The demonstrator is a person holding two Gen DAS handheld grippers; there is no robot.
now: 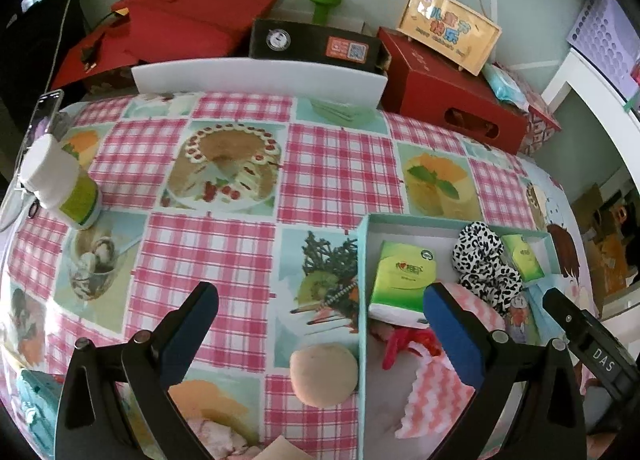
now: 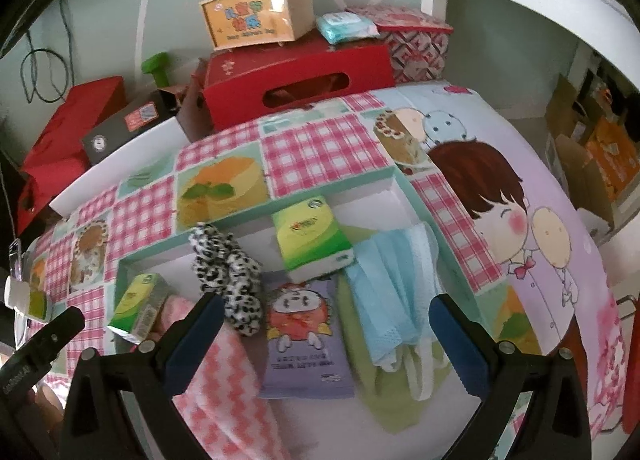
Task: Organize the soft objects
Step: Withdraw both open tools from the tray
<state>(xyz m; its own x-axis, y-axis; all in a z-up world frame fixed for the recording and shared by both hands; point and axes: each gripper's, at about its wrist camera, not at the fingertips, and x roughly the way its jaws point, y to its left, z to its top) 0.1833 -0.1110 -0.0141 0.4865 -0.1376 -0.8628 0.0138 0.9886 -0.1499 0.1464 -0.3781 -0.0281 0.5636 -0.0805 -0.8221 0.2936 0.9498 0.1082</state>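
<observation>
My left gripper point(image 1: 320, 292) is open wide above the checked tablecloth, with nothing touching its pads. Below and between its fingers a round peach puff point(image 1: 324, 374) lies on the cloth, just outside the left wall of the teal box point(image 1: 362, 260). The box holds a green tissue pack point(image 1: 404, 280), a leopard scrunchie point(image 1: 484, 260), a pink zigzag cloth point(image 1: 440, 392) and a red item point(image 1: 404, 340). My right gripper point(image 2: 326, 304) hangs open over the box, above a purple wipes pack point(image 2: 304, 340), a blue mesh cloth point(image 2: 392, 292) and a green cloth point(image 2: 360, 360).
A white-capped bottle point(image 1: 60, 180) and a phone point(image 1: 48, 112) stand at the table's left edge. A white board point(image 1: 260, 80), red boxes point(image 1: 452, 100), a black box point(image 1: 316, 44) and an orange carry box point(image 1: 448, 32) line the back. The table point(image 2: 520, 220) drops off on the right.
</observation>
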